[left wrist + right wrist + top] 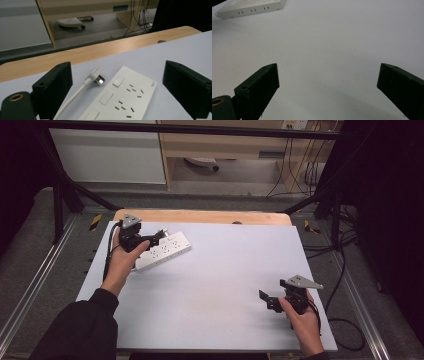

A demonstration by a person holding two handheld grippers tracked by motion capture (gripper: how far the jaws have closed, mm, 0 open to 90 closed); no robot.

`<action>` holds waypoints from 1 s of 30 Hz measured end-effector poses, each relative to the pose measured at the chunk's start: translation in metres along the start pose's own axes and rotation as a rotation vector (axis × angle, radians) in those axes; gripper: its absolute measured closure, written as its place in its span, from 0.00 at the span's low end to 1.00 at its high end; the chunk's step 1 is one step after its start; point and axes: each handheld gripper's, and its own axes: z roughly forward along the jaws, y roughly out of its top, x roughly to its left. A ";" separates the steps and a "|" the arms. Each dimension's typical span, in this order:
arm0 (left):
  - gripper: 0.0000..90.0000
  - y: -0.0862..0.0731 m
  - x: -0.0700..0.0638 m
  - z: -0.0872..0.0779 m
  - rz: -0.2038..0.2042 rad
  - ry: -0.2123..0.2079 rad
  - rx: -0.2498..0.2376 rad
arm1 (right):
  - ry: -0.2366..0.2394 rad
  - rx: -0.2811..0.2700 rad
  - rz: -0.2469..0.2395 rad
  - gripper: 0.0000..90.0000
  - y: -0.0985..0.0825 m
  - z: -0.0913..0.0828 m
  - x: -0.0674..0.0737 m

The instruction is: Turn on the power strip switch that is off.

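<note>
A white power strip (167,248) lies at an angle on the far left of the white table top (225,270). My left gripper (149,241) hovers over its near end, open. In the left gripper view the strip (125,100) lies between the wide-apart jaws of that gripper (118,72), with its white plug (97,77) and cable (72,98) resting beside it on the table. My right gripper (267,300) is open at the near right, far from the strip, with nothing between its jaws (329,72). The strip's end (249,7) shows at the top left of the right gripper view.
A wooden table edge (200,216) runs behind the white top. Beyond it are the floor, a wooden cabinet (225,145) and hanging cables (300,170). Black frame bars (65,185) stand at both sides.
</note>
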 end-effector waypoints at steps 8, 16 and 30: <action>0.11 -0.001 0.003 0.012 -0.015 0.015 0.005 | -0.012 -0.014 0.007 0.05 -0.001 -0.005 0.001; 0.15 -0.004 0.005 0.021 -0.046 0.013 0.003 | -0.013 -0.015 0.005 0.05 -0.001 -0.006 0.001; 0.35 -0.010 0.000 0.035 -0.028 0.007 0.040 | -0.023 -0.020 0.017 0.06 -0.002 -0.006 0.001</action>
